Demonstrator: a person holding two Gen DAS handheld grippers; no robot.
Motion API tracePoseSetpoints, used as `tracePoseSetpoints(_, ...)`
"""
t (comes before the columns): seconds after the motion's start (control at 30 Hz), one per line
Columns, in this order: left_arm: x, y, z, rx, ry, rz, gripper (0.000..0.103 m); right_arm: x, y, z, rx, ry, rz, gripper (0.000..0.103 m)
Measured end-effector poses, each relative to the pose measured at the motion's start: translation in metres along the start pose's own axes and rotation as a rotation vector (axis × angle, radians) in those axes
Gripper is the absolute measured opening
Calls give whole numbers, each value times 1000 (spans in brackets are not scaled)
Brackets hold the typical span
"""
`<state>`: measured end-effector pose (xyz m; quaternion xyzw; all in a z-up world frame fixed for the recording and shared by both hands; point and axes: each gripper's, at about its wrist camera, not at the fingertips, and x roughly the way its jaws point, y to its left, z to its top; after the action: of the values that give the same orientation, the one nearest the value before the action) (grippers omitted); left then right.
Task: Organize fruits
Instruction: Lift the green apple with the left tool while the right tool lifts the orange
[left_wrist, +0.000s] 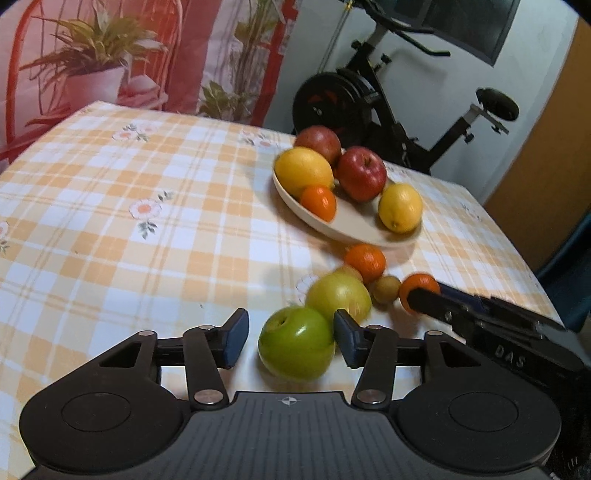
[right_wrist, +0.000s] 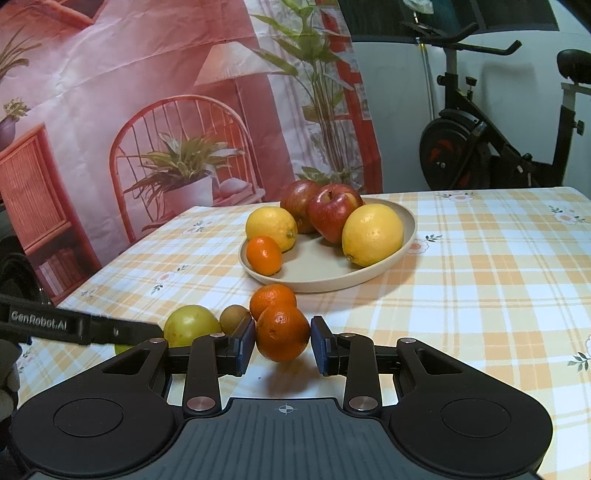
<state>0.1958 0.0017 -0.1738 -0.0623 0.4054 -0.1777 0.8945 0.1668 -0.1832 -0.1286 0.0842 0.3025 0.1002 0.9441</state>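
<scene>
A green apple (left_wrist: 295, 343) lies on the checked tablecloth between the fingers of my left gripper (left_wrist: 290, 332). The right pad touches it and the left pad stands off, so that gripper is open. My right gripper (right_wrist: 282, 339) is shut on an orange (right_wrist: 282, 332), also seen at the right in the left wrist view as the orange (left_wrist: 419, 284). Beside it lie a yellow-green apple (right_wrist: 190, 325), a kiwi (right_wrist: 234, 317) and a second orange (right_wrist: 273, 299). Behind them a beige plate (right_wrist: 314, 266) holds two red apples, two lemons and a small orange.
An exercise bike (right_wrist: 480, 147) stands past the table's far right corner. A printed backdrop (right_wrist: 147, 110) hangs behind the table. Bare tablecloth (left_wrist: 110, 221) stretches left of the plate. The table's right edge (left_wrist: 517, 258) runs close to the loose fruits.
</scene>
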Motion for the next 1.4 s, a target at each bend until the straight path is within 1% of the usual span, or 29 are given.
tracePoseSetpoints(0.1, 5, -3, -5, 25, 44, 18, 56, 0, 0, 0, 0, 0, 0, 30)
tracePoseSetpoints(0.13, 7, -4, -6, 31, 53, 25, 54, 0, 0, 0, 0, 0, 0, 30)
tracePoseSetpoints(0.2, 7, -3, -7, 33, 49, 29, 53, 0, 0, 0, 0, 0, 0, 30)
tracePoseSetpoints(0.27, 7, -1, -6, 24, 40, 31, 49, 0, 0, 0, 1, 1, 1, 30)
tracePoseSetpoints(0.37, 7, 1, -6, 15, 33, 25, 49, 0, 0, 0, 2, 2, 2, 30)
tracePoseSetpoints(0.63, 6, -2, -5, 23, 7, 41, 49, 2, 0, -1, 3, 13, 8, 31)
tracePoseSetpoints(0.93, 2, -1, -3, 18, -26, 53, 49, 8, -2, -1, 10, 46, 15, 31)
tracePoseSetpoints(1.03, 1, -1, -3, 16, -32, 55, 49, 8, -1, -1, 8, 62, 5, 31)
tracePoseSetpoints(1.17, -2, -1, -2, 13, -49, 51, 49, 4, 1, -2, -14, 75, -7, 36)
tracePoseSetpoints(1.33, -3, -2, -2, 13, -58, 46, 49, -4, 2, -4, -30, 105, -39, 36)
tracePoseSetpoints(1.4, -4, -1, -2, 10, -62, 43, 49, -6, 1, -5, -33, 129, -43, 38)
